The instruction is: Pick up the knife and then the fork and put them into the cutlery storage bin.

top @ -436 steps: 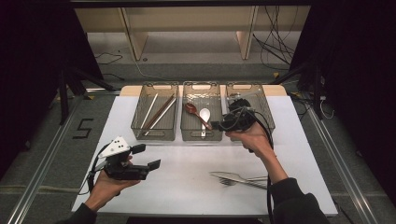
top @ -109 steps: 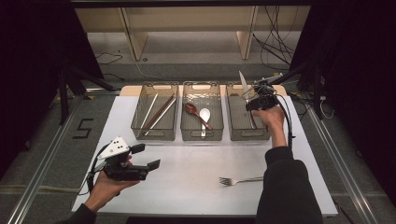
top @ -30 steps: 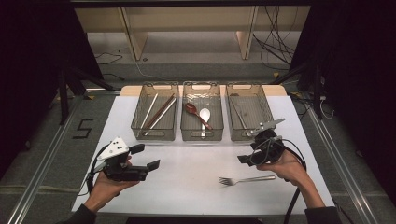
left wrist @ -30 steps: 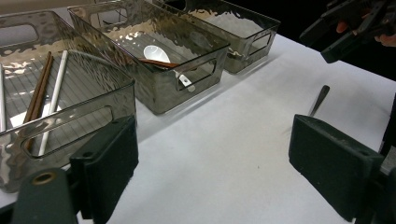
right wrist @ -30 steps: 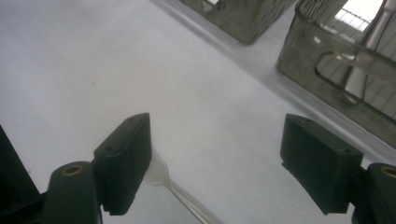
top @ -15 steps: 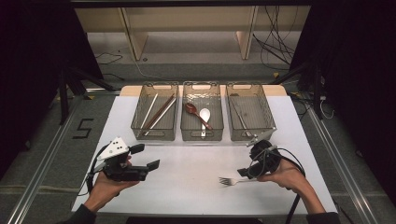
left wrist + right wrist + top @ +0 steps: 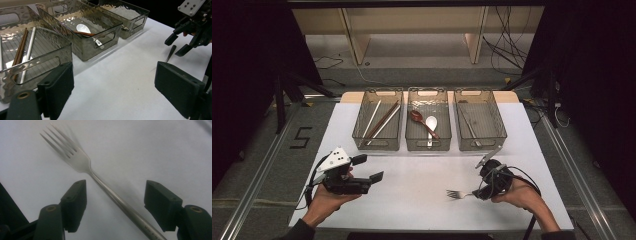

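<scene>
a metal fork lies flat on the white table, near its front edge and toward the right corner, tines pointing left in the high view. it looks thin, stiff, smooth and fairly light, so it would likely slip under a loose pinch; the slim handle, just behind the tines, seems the best place to take hold, squeezing across its narrow sides. the right gripper is down over the fork, its jaws standing either side of the handle with gaps showing on both sides, so nothing is clamped yet; the jaws have just been closing with the handle between them. the left gripper rests near the front left corner, jaws wide apart and empty. along the back edge of the table sit three smoky clear bins in a row. the left bin holds chopsticks, some pale and some brown. the middle bin holds a white spoon and a brown spoon. the right bin holds slim metal cutlery, too faint to name exactly.
</scene>
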